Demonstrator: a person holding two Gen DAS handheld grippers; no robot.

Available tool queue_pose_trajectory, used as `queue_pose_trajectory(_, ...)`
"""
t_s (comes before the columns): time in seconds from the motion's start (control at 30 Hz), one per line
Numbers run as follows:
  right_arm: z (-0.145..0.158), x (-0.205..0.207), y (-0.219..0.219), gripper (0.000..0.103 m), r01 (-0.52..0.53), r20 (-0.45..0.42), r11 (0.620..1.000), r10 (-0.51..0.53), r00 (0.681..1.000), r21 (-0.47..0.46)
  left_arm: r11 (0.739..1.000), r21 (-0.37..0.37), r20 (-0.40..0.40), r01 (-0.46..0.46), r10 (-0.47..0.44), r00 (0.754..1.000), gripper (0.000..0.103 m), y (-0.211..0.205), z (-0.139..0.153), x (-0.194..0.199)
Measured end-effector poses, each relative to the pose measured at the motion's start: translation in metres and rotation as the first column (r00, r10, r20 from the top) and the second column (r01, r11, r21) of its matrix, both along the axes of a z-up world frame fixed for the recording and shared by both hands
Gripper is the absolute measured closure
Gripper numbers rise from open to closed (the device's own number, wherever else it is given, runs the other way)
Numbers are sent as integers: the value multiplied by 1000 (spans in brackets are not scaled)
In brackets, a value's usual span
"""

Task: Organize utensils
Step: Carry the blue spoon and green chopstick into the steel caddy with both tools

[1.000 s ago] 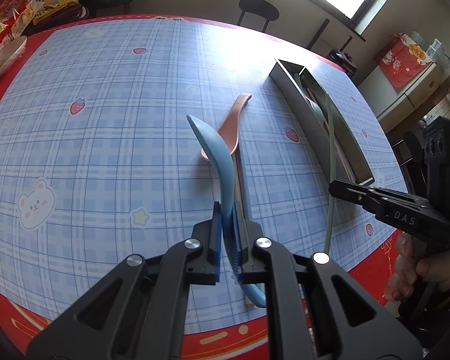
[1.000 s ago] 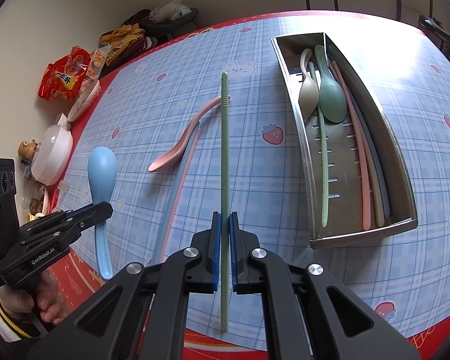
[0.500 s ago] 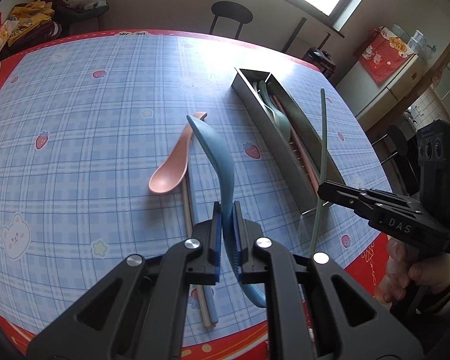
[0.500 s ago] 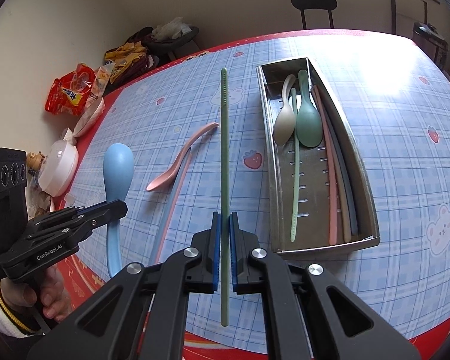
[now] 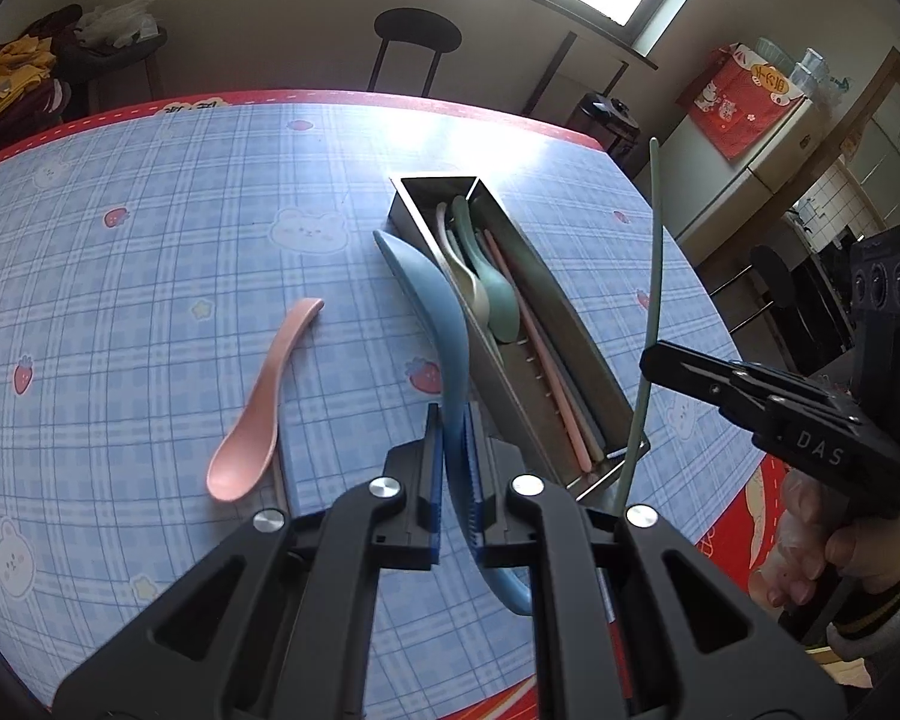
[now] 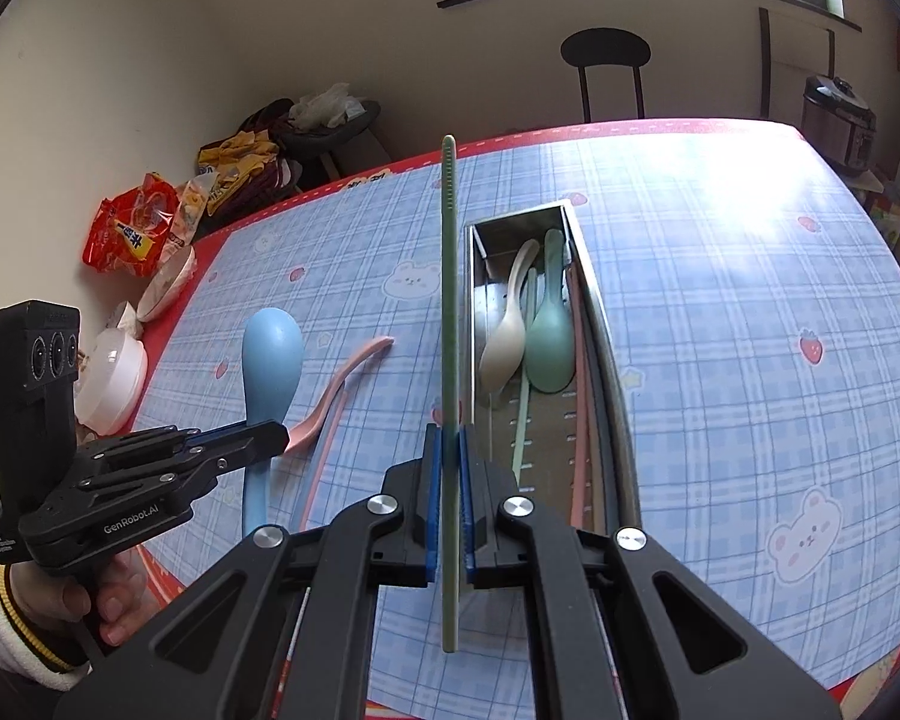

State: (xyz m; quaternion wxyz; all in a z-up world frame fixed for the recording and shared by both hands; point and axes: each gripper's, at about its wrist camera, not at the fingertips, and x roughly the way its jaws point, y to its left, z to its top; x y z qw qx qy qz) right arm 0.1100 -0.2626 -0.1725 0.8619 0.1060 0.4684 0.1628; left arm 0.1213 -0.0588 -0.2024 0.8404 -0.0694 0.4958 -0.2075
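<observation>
Table under a blue plaid cloth with a red border

The table (image 6: 720, 312) wears a blue checked cloth printed with bears and strawberries, edged in red. On it lies a long metal tray (image 6: 607, 372), open-topped, with spoons and chopsticks inside. Well to its left a pink spoon (image 5: 258, 414) rests bowl-up on the cloth, and a pink chopstick (image 6: 324, 456) lies just beside it. At the far left edge sit a white bowl (image 6: 111, 381) and snack packets (image 6: 132, 234).

Both close views were aimed steeply down from above the tabletop's (image 5: 150, 252) near edge; the metal tray (image 5: 576, 336) (image 6: 600, 324) was shared.
</observation>
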Motion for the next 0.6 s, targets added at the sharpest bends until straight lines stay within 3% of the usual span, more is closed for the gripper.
queue_pose_trajectory(0.23,6,36,-18,97,0,27,998,2,1000,-69,999,23,1,44,-44,999,92,-40,-2,44)
queue_pose_trajectory(0.6,-41,68,-25,97,-12,-89,995,3,996,-102,1000,-17,-103,-1,-1,995,92,-69,-32,126)
